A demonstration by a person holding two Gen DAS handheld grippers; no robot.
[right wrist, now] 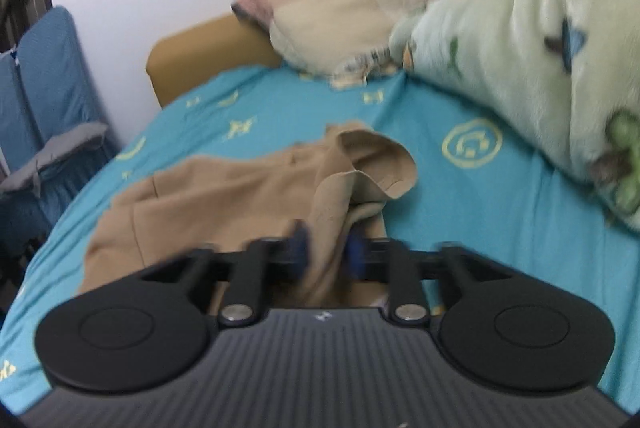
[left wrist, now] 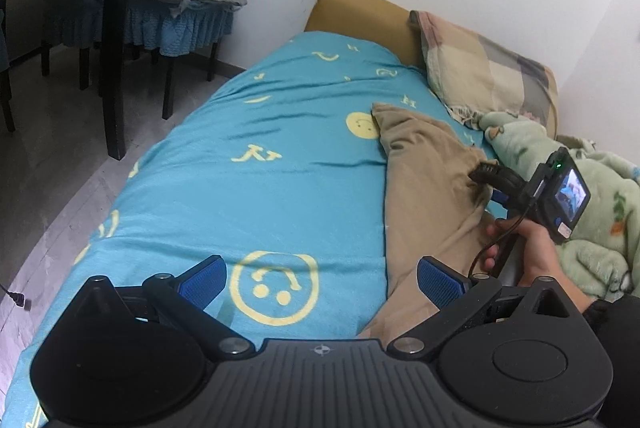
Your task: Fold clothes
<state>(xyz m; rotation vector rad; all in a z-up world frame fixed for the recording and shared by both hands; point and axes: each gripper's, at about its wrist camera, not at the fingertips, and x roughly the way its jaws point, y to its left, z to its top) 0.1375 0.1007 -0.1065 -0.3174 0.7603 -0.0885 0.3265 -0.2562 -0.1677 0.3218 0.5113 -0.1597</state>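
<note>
A tan garment [left wrist: 424, 188] lies crumpled along the right side of a blue sheet with yellow smiley prints [left wrist: 260, 168]. My left gripper [left wrist: 320, 270] hovers open over the sheet's near end, its blue pads wide apart with nothing between them. A hand [left wrist: 528, 248] holds my right gripper [left wrist: 482, 174] with its tips buried in the garment's right edge. In the blurred right wrist view, my right gripper [right wrist: 327, 248] has its pads close together on a raised bunch of the tan garment [right wrist: 224, 196], which spreads away to the left over the sheet [right wrist: 460, 208].
A patchwork pillow [left wrist: 480, 68] and a tan headboard [left wrist: 360, 12] stand at the far end by the white wall. A pale green fleece blanket [left wrist: 600, 256] is piled along the right. Blue-covered chairs [left wrist: 180, 16] and a dark-legged table [left wrist: 116, 68] stand on the floor to the left.
</note>
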